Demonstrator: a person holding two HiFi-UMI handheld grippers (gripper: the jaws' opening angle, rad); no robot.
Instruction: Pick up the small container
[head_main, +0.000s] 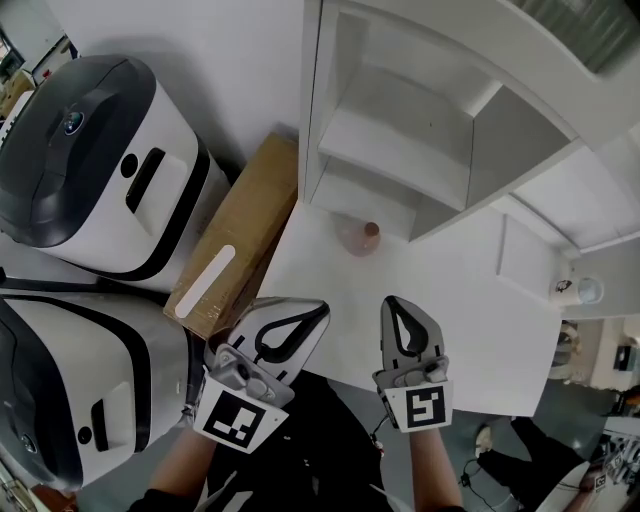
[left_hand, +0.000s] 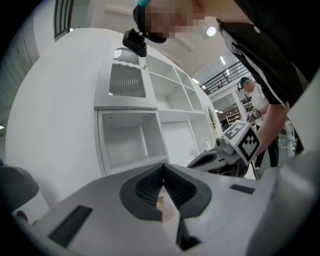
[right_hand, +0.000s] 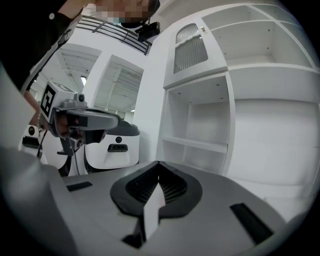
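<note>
The small container (head_main: 358, 237), translucent pink with a brown cap, stands upright on the white table (head_main: 470, 320) just in front of the shelf unit's base. Both grippers hover over the table's near edge, well short of it. My left gripper (head_main: 320, 310) is shut and empty, angled toward the container. Through the slit below its closed tips (left_hand: 163, 165) the left gripper view shows the pinkish container (left_hand: 164, 205) ahead. My right gripper (head_main: 391, 301) is also shut with nothing in it; its tips (right_hand: 158, 162) point toward the shelf. Each gripper shows in the other's view, the right gripper (left_hand: 215, 157) and the left gripper (right_hand: 85, 120).
A white open shelf unit (head_main: 400, 140) stands at the back of the table. A long cardboard box (head_main: 240, 235) lies along the table's left edge. Two large white-and-black machines (head_main: 90, 160) (head_main: 70, 390) sit left of it. A small white object (head_main: 590, 290) is at far right.
</note>
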